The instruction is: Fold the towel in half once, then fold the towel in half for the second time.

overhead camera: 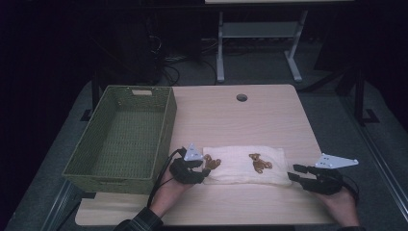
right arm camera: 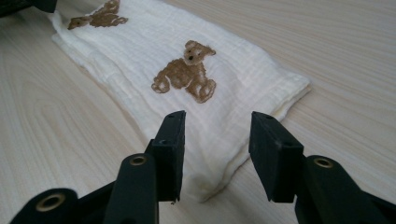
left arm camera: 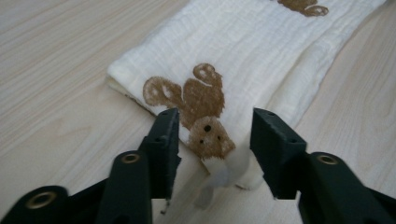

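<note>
From where I stand, the left gripper [overhead camera: 206, 169] covers the near left corner of the folded bear-print cloth [overhead camera: 243, 166]. In the left gripper view the upper bear print [left arm camera: 303, 6] is cut off by the top edge. In the right gripper view the far bear print [right arm camera: 98, 17] runs off the top too. Under the green wicker basket [overhead camera: 122, 139] the table's [overhead camera: 250, 115] left part is hidden, and the dark room behind is too dim to read.

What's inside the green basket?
Nothing that I can see: the green basket shows only its bare woven floor. Its near wall hides the strip of floor just behind it, so something small and flat there could go unseen.
</note>
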### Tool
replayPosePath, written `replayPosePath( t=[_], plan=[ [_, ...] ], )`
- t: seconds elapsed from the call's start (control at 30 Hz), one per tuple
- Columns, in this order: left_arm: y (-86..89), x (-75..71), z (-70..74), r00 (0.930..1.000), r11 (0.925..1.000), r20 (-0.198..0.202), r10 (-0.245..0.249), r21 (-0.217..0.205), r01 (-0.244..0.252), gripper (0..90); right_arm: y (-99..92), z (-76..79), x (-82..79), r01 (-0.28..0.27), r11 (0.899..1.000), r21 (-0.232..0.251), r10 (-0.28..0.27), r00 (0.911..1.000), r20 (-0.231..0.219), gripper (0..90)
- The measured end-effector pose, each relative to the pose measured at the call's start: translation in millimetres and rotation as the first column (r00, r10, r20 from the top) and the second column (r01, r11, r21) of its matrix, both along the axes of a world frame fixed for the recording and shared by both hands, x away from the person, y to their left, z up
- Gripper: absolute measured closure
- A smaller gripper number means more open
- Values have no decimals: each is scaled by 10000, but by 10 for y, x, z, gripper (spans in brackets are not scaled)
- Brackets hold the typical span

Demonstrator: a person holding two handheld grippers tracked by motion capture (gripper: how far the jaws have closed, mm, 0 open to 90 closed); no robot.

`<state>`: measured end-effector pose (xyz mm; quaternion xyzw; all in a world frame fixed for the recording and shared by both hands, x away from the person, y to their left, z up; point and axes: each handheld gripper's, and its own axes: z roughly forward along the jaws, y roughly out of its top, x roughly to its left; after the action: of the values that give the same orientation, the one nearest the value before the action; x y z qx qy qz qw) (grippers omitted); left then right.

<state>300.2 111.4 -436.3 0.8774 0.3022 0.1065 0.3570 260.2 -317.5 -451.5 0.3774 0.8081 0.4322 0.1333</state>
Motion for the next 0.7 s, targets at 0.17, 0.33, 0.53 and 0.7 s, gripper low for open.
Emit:
replayPosePath(
  t=[0.17,0.33,0.53,0.7],
  plan=[
    [-31,111,38,10000,9998,21,-83,-201,83,442,35,9,98,257,9996,-116,-259,9994,-248,511],
    [-68,273,48,10000,9995,-2,23,-328,-23,417,62,47,220,410,9989,-210,-413,9990,-160,492],
    [-92,475,65,9988,9983,134,467,-362,-462,416,72,76,435,604,9979,-237,-607,9981,-118,493],
    [-97,658,65,9971,9964,85,754,-401,-750,417,92,83,638,756,9968,-257,-759,9971,-83,500]
  ],
)
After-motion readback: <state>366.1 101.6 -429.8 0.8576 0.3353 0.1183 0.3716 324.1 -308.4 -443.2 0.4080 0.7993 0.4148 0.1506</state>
